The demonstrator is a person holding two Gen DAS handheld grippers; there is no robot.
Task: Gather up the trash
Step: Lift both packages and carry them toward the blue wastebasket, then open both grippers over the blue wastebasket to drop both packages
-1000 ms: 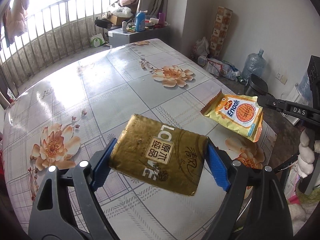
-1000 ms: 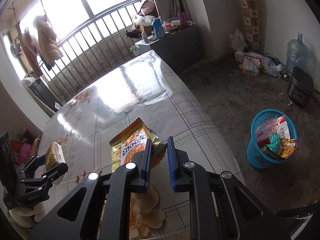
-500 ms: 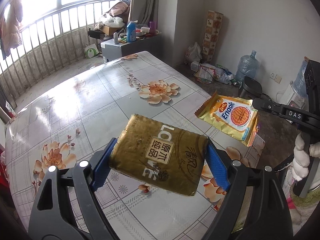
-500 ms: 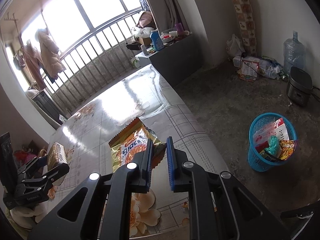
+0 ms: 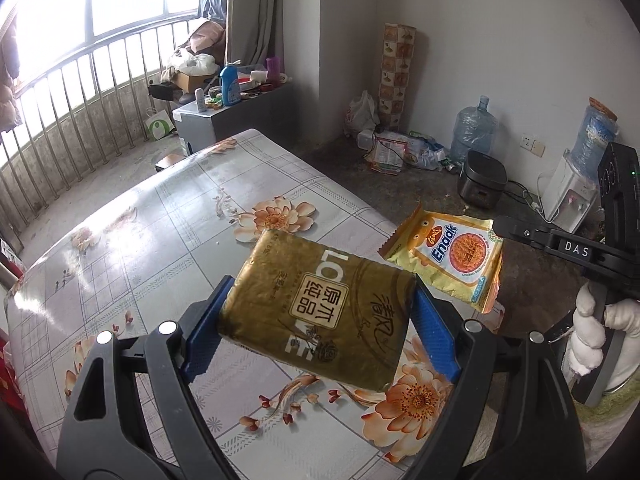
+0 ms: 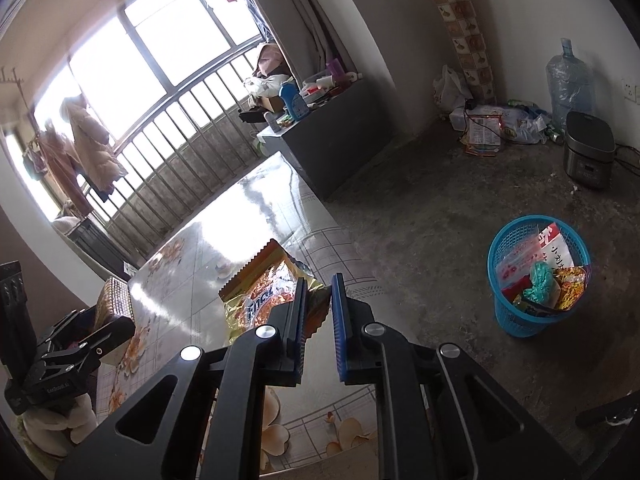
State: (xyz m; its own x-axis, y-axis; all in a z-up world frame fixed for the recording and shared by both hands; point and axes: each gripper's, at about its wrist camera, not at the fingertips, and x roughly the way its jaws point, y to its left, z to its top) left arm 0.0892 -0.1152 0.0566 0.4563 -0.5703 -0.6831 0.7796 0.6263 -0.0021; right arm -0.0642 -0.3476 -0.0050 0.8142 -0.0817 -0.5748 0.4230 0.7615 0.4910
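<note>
Gold packet (image 5: 320, 308) — long axis slanting away-left — clamped crosswise by left tool (image 5: 318, 334).

glossy gold foil pack (image 5: 320, 312), shiny tablecloth (image 5: 160, 216) — blue plastic mesh basket (image 6: 516, 320)

2 snack packets (image 5: 316, 308), 1 blue basket (image 6: 538, 276)

A lived-in home room — flower-patterned table (image 5: 168, 216) at centre, rice cooker (image 5: 482, 179) and water jugs (image 5: 472, 130) at right, coats (image 6: 86, 142) by the barred window at upper left.
</note>
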